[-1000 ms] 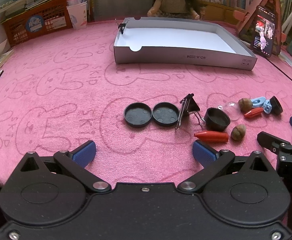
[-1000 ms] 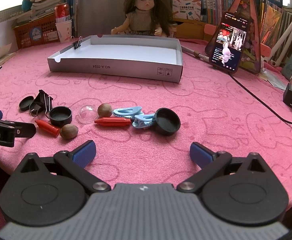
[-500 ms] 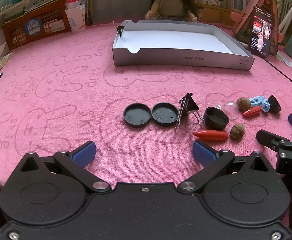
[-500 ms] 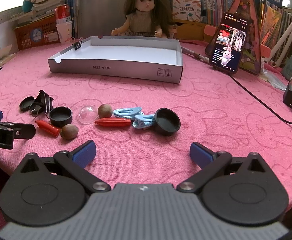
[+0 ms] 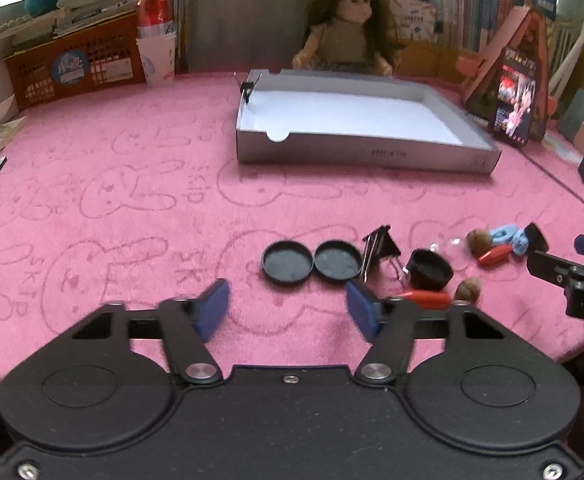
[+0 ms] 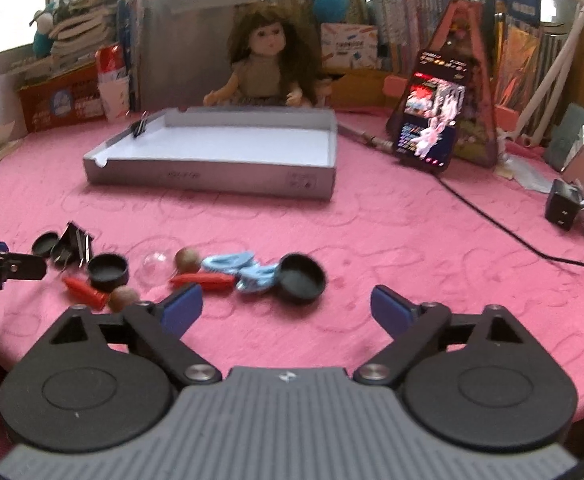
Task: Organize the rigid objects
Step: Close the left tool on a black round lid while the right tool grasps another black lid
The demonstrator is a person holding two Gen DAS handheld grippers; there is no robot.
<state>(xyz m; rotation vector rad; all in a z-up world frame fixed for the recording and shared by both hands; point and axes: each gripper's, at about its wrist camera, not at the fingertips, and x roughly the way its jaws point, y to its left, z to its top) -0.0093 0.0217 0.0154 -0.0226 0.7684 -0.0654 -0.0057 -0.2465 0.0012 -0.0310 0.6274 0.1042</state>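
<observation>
Both grippers have pushed in toward the clutter since a moment ago, and the left gripper (image 5: 288,312) now has its fingers closer together than before, though they remain released with nothing between them. Its blue pads hover over the pink cloth (image 5: 132,208), just short of two flat black lids (image 5: 288,262) lying side by side and touching. Right of those I see a black binder clip (image 5: 379,246), then a black cap (image 5: 429,270), a red crayon (image 5: 425,299) and a nut (image 5: 467,289) close together.

My right gripper (image 6: 286,308) is spread wide, empty. Just past its left finger lie a second red crayon (image 6: 202,280), another nut (image 6: 188,259), a clear dome (image 6: 156,266), blue clips (image 6: 244,270) and one more black cap (image 6: 301,278) leaning on the clips. The picture is soft here, so I can't say whether that finger touches the crayon.

Well beyond sits the grey tray (image 6: 212,176), white inside, a small clip on its far left wall. A doll (image 6: 264,64) sits behind it.
</observation>
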